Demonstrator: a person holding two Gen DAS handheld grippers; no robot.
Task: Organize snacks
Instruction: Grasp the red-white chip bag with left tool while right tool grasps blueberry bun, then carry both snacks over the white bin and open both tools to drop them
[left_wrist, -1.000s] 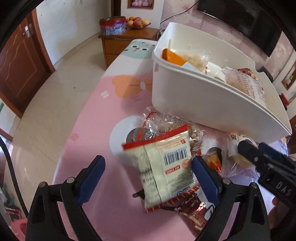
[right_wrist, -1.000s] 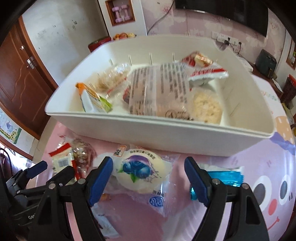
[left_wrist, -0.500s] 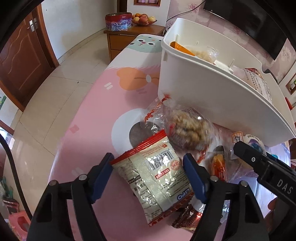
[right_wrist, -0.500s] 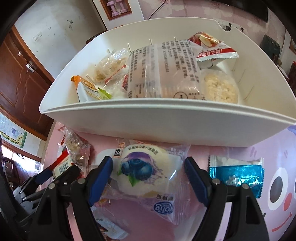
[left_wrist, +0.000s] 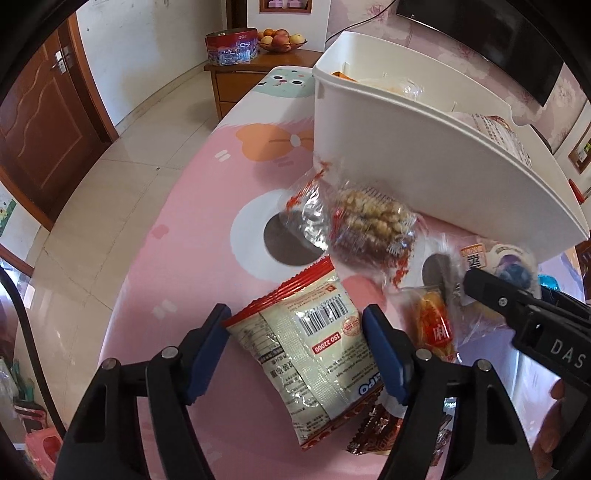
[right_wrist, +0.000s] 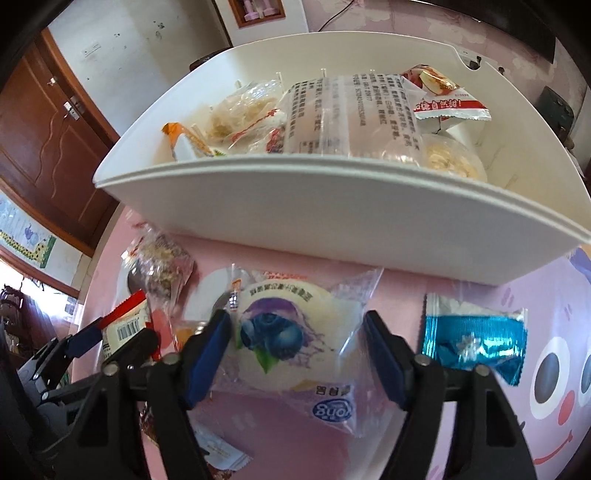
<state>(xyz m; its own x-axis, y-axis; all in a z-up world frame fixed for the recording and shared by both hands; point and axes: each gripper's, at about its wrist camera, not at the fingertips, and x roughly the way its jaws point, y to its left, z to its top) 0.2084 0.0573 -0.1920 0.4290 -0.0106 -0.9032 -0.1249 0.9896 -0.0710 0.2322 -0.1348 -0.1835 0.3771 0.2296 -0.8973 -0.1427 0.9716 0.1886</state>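
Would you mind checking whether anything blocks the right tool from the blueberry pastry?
Nothing visible does: the right tool is open, its fingers straddling the blueberry pastry on the pink table.

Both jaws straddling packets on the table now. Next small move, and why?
Probably close both. The left hand-held gripper has its blue pads at the edges of the red-trimmed barcode packet, and the right hand-held gripper brackets the blueberry packet. Neither looks squeezed yet, and both lie on the pink table short of the white bin.
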